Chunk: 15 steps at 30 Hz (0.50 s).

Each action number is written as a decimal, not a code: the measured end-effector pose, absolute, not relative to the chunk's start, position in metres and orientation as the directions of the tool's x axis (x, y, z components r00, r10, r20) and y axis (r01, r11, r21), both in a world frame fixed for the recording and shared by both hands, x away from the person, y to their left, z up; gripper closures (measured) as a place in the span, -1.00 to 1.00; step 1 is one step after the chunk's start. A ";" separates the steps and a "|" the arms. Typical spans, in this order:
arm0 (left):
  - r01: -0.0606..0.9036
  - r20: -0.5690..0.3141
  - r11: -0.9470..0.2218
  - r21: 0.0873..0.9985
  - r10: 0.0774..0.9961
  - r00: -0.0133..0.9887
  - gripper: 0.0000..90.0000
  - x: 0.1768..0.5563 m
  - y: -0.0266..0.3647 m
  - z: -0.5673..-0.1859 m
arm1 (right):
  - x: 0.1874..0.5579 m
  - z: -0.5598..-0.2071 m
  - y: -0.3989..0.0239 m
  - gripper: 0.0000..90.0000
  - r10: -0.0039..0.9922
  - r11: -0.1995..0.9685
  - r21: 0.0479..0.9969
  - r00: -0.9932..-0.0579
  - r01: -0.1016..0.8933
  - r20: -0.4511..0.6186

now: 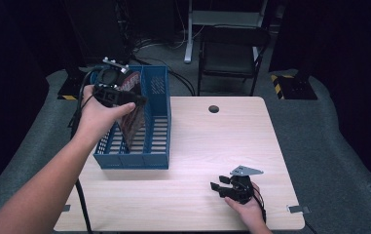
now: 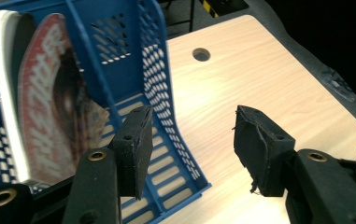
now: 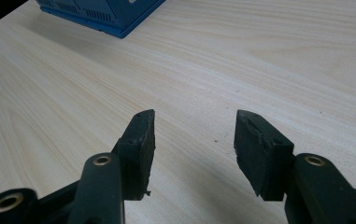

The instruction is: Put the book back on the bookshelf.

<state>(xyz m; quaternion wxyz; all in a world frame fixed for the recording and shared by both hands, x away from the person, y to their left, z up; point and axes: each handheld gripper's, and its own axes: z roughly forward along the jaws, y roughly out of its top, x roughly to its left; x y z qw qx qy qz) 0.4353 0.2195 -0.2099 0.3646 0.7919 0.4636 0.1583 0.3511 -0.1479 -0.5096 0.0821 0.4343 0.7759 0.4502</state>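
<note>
High view: table [image 1: 197, 146]; blue file rack [image 1: 156, 122] at ten o'clock; we judged the book [image 1: 132, 119] already filed upright inside, withdrawal remaining. Left gripper [image 2: 192, 144] spread, empty beside it; right gripper [image 1: 224, 186] spread, idle at five o'clock.

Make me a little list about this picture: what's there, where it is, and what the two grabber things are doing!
holder: blue plastic slotted file rack, at the table's left-rear
inside: red-covered magazine, leaning in the rack's middle slot
table: light wooden table with round cable hole
left gripper: fingers open, holding nothing, beside the magazine
right gripper: fingers open over bare wood, near front edge
</note>
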 end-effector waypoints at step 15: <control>0.586 -0.075 -0.395 0.708 0.783 0.618 0.04 0.421 0.186 -0.226 | 0.352 -0.507 -0.151 0.08 0.746 0.201 0.777 -0.608 0.597 0.274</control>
